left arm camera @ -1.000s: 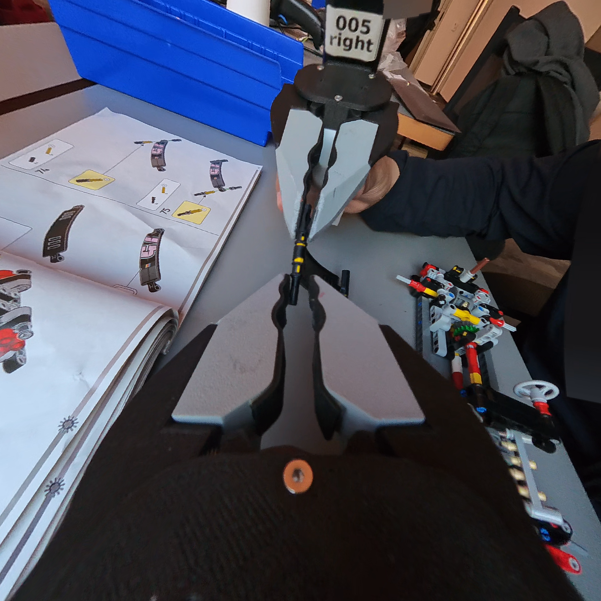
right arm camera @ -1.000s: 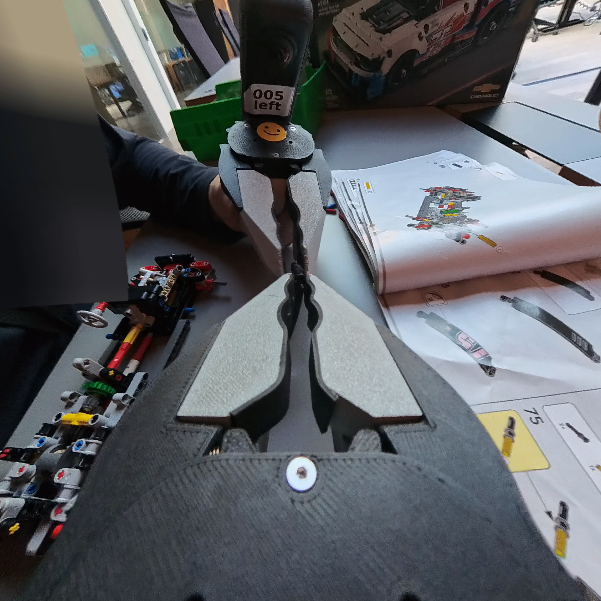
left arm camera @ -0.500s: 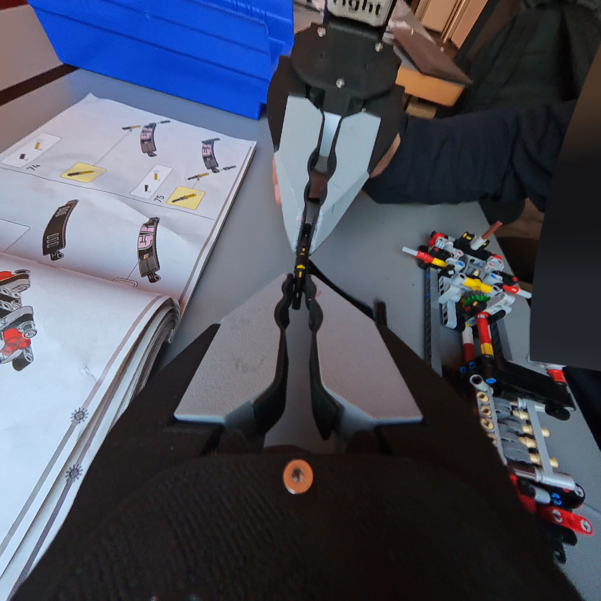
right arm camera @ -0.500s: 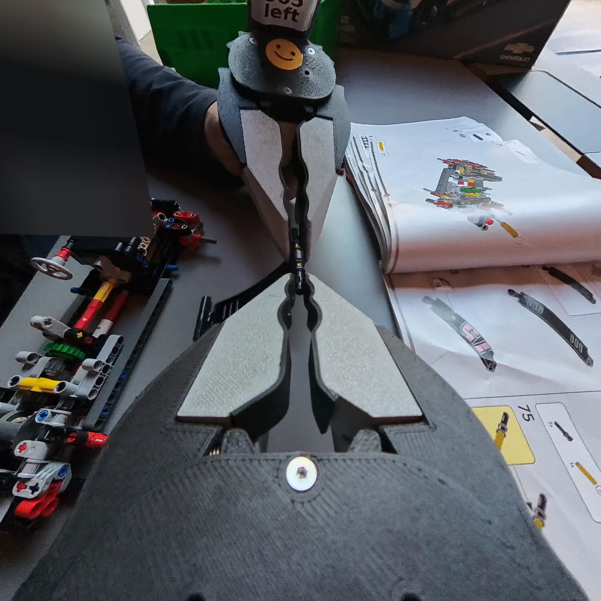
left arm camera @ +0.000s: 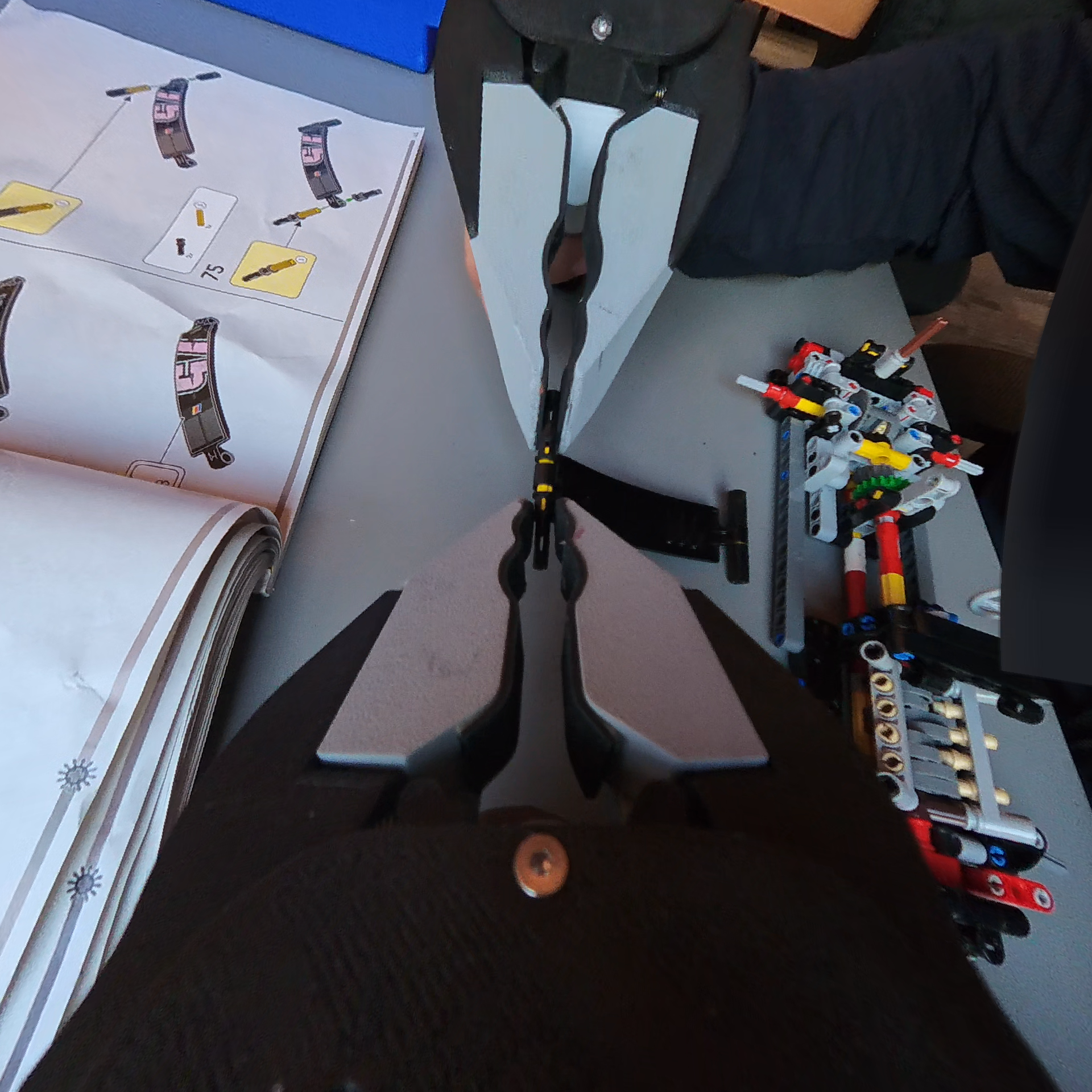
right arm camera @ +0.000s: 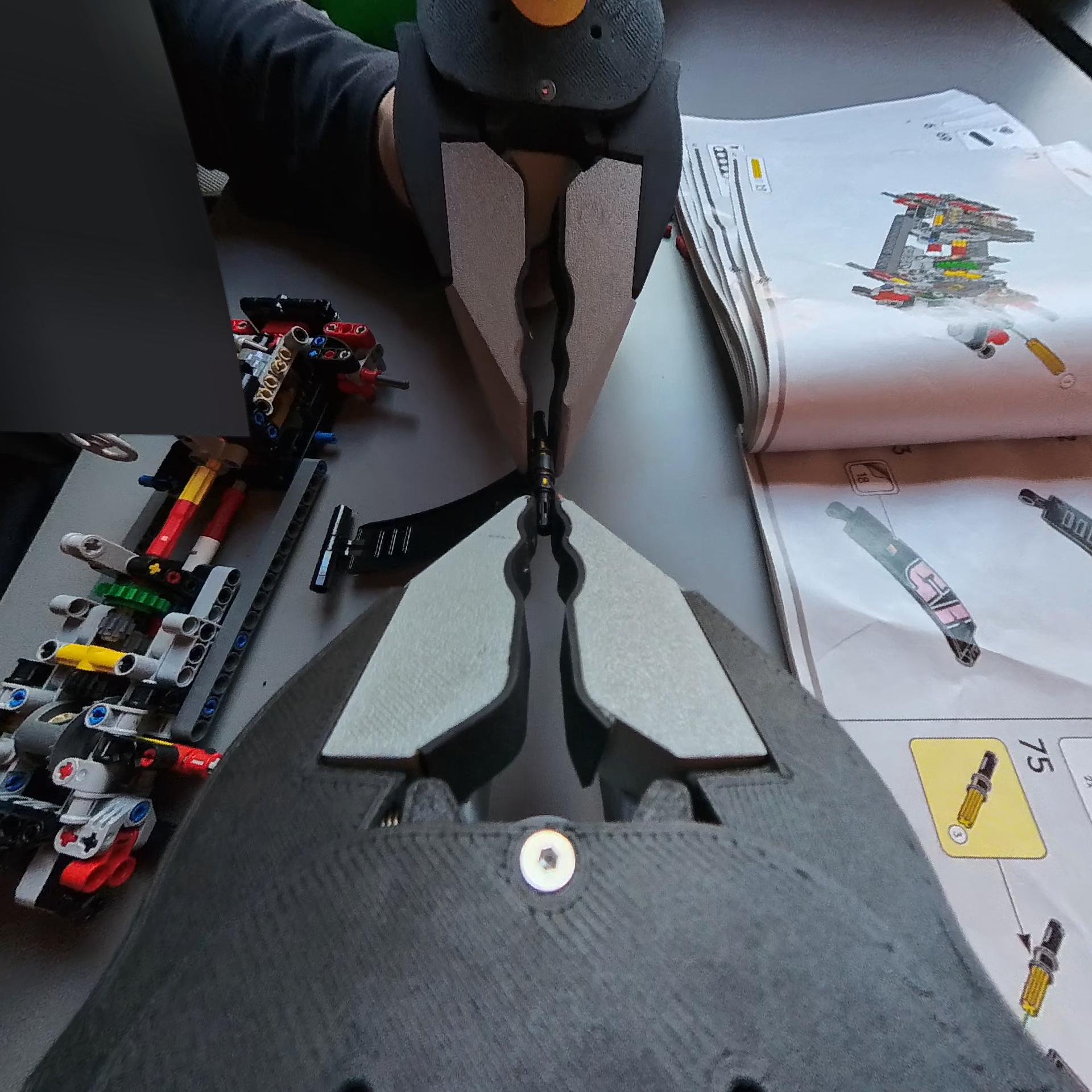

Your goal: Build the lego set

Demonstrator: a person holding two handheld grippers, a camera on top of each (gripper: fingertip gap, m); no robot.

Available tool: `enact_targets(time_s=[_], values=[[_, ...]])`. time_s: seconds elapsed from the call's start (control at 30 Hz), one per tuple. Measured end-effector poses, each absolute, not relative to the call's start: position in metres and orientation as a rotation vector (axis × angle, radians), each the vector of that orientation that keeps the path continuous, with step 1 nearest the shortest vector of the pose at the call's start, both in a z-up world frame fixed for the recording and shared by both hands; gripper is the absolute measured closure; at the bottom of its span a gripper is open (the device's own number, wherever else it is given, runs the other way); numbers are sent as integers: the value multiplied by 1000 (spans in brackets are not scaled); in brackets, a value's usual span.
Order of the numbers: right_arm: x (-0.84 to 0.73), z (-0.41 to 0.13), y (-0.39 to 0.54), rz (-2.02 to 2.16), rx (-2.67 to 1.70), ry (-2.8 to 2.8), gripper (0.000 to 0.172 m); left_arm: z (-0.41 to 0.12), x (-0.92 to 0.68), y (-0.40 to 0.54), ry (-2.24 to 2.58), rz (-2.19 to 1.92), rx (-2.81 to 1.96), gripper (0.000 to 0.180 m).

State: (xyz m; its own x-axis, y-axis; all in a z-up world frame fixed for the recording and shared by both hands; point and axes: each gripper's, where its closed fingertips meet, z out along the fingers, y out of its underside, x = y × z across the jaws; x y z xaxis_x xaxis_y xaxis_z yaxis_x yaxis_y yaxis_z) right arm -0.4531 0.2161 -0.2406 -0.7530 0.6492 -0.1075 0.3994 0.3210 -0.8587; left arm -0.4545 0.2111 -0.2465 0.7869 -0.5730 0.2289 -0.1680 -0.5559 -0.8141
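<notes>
Both tongs, ours left (left arm camera: 542, 535) and right (right arm camera: 542, 520), pinch opposite ends of one black-and-yellow rod (left arm camera: 543, 473) above the black curved panel (left arm camera: 644, 514), apparently unattached.

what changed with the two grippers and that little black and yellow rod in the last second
The left gripper and right gripper drew closer, tip to tip, each clamped on one end of the thin black and yellow rod; less of it shows between them. The black curved panel, brick model and instruction booklet stayed put.
</notes>
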Motion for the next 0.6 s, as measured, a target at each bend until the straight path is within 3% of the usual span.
enact_targets(time_s=[0.6], values=[[-451,-269,215,1196,-1017,-2501,170,-262,-454,208,607,-539,-2226,178]])
